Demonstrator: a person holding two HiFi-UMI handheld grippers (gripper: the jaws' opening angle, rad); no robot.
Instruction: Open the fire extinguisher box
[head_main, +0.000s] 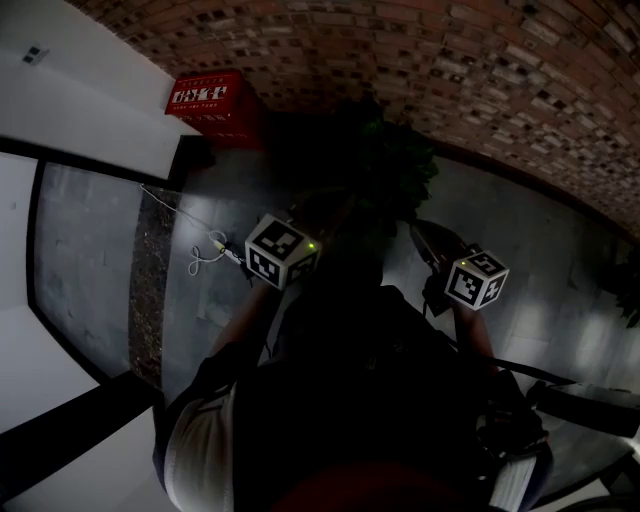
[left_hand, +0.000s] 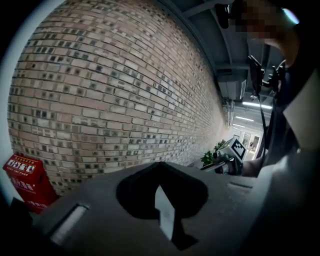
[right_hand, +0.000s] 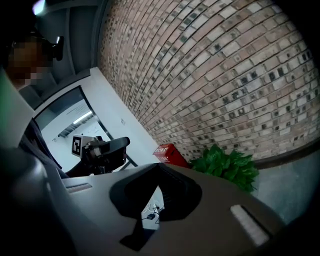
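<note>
We are holding both grippers well apart from the red fire extinguisher box (head_main: 210, 100), neither one touching it. The brick wall (head_main: 400, 50) is rising directly behind the box, and a leafy plant (head_main: 395, 165) is standing near the box along that wall. The left gripper (left_hand: 159, 187) is showing its jaws drawn together at the tips, gripping nothing. The right gripper (right_hand: 159, 186) is showing the same narrow, empty closure. A pale cable (head_main: 208, 252) is lying on the floor between the box and the left gripper.
</note>
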